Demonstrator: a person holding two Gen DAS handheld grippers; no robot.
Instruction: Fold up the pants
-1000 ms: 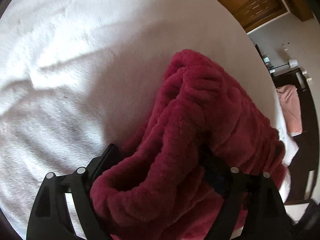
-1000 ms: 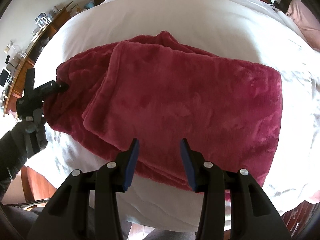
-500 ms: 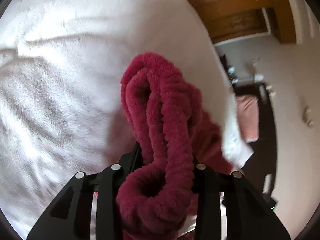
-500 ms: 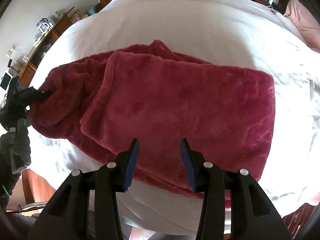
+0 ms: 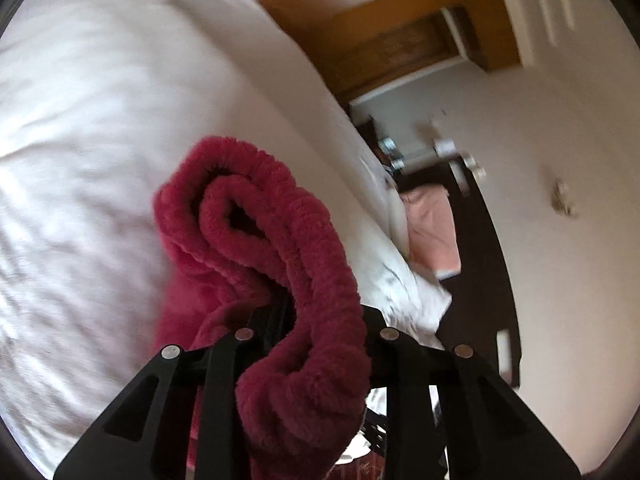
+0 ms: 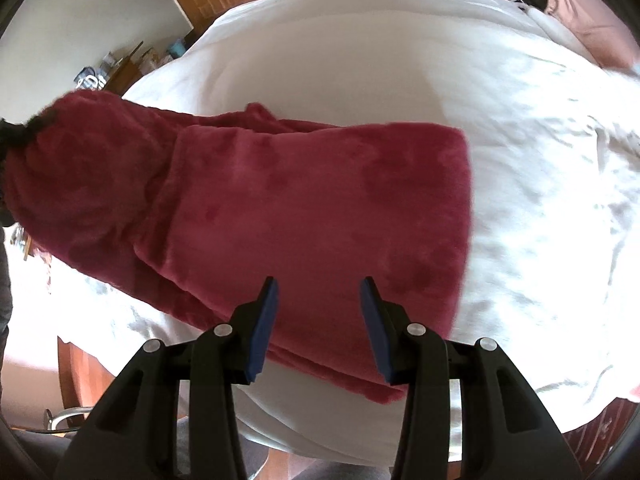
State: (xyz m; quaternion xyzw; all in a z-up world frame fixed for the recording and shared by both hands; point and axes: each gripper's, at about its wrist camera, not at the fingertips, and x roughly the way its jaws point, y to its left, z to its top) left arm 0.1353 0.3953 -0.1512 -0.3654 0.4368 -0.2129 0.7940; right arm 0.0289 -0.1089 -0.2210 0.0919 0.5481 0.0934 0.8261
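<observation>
The dark red fleece pants (image 6: pixel 304 216) lie partly folded on the white bed (image 6: pixel 400 72). My left gripper (image 5: pixel 316 320) is shut on a bunched end of the pants (image 5: pixel 280 248) and holds it lifted above the bed; the fabric hides its fingertips. In the right wrist view that lifted end (image 6: pixel 60 128) rises at the far left, with the left gripper (image 6: pixel 12 136) just at the frame edge. My right gripper (image 6: pixel 318 312) is open and empty, hovering over the near edge of the folded part.
A pink pillow (image 6: pixel 592 28) lies at the bed's far right corner. Wooden doors and cabinets (image 5: pixel 384 40) line the far wall. A cluttered side table (image 6: pixel 116 68) stands left of the bed. The bed's near edge drops off below my right gripper.
My left gripper has lifted the bunched end of the pants higher and swung it, pulling that side up off the bed. My right gripper stays open and has drifted slightly left over the fold.
</observation>
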